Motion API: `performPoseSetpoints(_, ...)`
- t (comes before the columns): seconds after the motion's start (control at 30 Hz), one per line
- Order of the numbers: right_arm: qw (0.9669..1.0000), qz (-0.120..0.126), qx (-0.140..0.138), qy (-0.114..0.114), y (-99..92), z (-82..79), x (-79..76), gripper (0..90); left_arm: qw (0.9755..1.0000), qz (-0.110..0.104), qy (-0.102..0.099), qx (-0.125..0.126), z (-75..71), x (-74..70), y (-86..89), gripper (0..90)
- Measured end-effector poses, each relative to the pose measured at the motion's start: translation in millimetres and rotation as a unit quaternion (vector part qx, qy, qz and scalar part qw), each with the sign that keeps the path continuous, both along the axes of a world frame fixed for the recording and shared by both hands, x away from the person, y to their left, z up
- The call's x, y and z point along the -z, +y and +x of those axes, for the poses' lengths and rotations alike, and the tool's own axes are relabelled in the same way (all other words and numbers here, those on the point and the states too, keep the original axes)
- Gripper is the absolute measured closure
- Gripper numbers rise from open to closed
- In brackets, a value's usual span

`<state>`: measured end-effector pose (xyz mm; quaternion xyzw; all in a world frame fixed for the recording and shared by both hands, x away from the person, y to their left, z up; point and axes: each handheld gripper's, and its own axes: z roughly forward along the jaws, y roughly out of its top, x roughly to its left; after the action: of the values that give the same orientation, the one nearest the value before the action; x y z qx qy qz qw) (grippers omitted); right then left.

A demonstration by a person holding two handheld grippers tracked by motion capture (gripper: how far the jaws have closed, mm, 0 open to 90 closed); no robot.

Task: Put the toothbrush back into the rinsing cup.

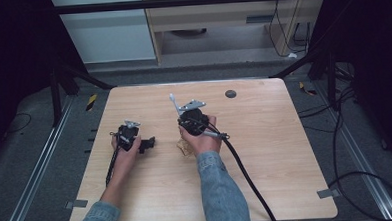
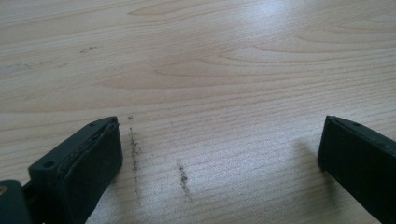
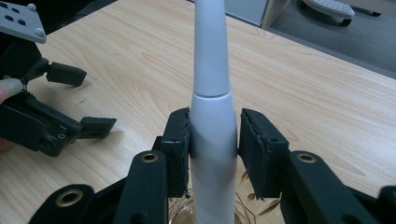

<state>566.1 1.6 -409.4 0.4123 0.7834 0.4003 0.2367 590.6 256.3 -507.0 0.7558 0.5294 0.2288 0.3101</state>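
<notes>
A white electric toothbrush point(image 3: 212, 121) stands upright between the jaws of my right gripper point(image 3: 214, 149), its foot inside a clear patterned glass point(image 3: 180, 212). The left pad point(image 3: 180, 149) lies against the handle. The right pad point(image 3: 252, 154) stands a sliver off it, so the grip looks loose. In the high view the toothbrush point(image 1: 174, 104) sticks up and leans left from the right gripper point(image 1: 192, 121), and the glass point(image 1: 184, 146) sits under that hand. My left gripper point(image 1: 146, 142) rests on the wooden table point(image 1: 266, 152), jaws wide open over bare wood point(image 2: 219, 158). It also appears to the left in the right gripper view point(image 3: 88, 100).
A dark round spot point(image 1: 230, 93) marks the table's far side. A thick black cable point(image 1: 247, 178) trails from the right gripper toward the near edge. Faint dark scuffs point(image 2: 182, 177) lie on the wood between the left gripper's jaws.
</notes>
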Motion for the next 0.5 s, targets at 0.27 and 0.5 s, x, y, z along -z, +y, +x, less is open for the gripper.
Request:
performPoseSetpoints(0.27,1.0000,-0.002,-0.001,0.000,0.5,-0.1,0.1,63.4,1.0000,0.000,0.000,0.000,0.1,0.0,0.0,0.0)
performPoseSetpoints(0.5,1.0000,0.000,-0.001,-0.002,0.3,-0.9,-1.2,63.4,1.0000,0.000,0.000,0.000,0.1,0.0,0.0,0.0)
